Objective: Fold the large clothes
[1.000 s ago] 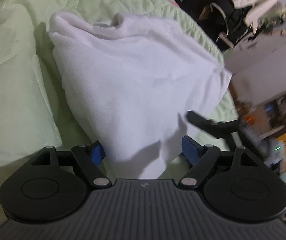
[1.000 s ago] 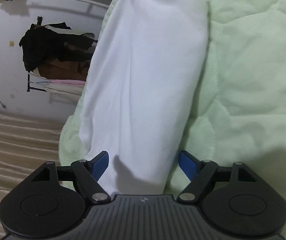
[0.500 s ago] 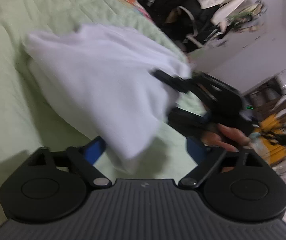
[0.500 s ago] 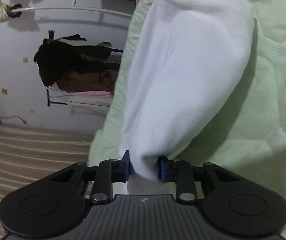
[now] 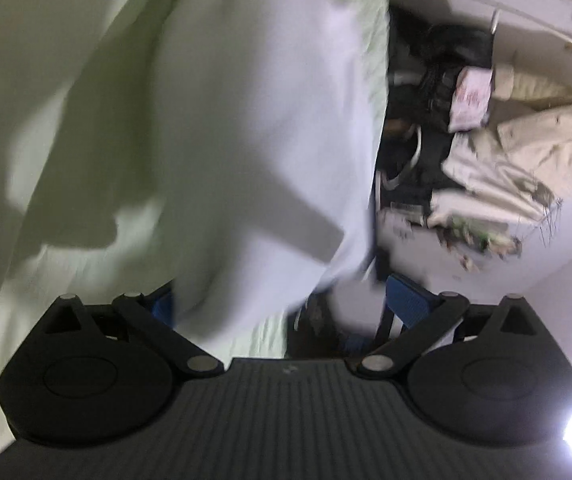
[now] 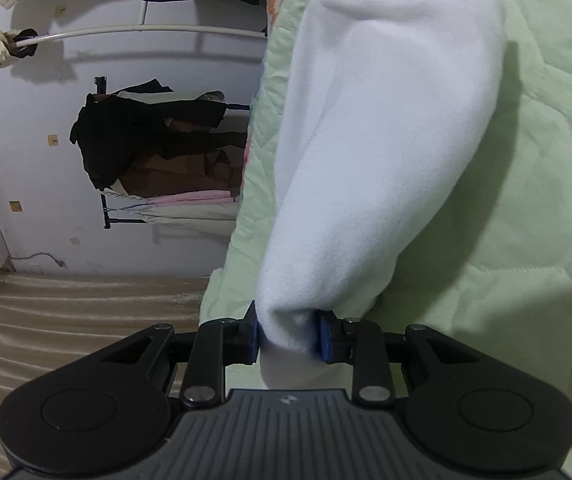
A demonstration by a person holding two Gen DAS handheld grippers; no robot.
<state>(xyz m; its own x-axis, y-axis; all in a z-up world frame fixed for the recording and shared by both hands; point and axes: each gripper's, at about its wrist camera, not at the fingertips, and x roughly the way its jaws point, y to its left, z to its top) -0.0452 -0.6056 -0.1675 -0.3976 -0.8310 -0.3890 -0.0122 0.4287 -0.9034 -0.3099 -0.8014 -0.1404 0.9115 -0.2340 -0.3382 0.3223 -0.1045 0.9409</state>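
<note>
A large white fleece garment (image 6: 377, 152) lies folded on a pale green quilted bed cover (image 6: 525, 184). My right gripper (image 6: 287, 334) is shut on the garment's near corner, and the cloth bunches between its blue pads (image 6: 323, 336). In the blurred left wrist view the white garment (image 5: 254, 152) hangs close in front of the camera. My left gripper (image 5: 282, 306) has its jaws wide and closing, with the cloth's lower edge between them. The blue pads (image 5: 405, 304) do not press on it.
The bed's edge (image 6: 246, 200) drops to a tan floor (image 6: 78, 312). A clothes rack with dark garments (image 6: 146, 140) stands by the wall, with a white rail (image 6: 146, 31) above. The left wrist view shows piled clothes (image 5: 505, 152) and dark clutter (image 5: 417, 120) beside the bed.
My right gripper closed on the garment's corner and lifted it a little. My left gripper rolled and dropped, bringing the bed's edge and the clutter into its view; the other gripper left its view.
</note>
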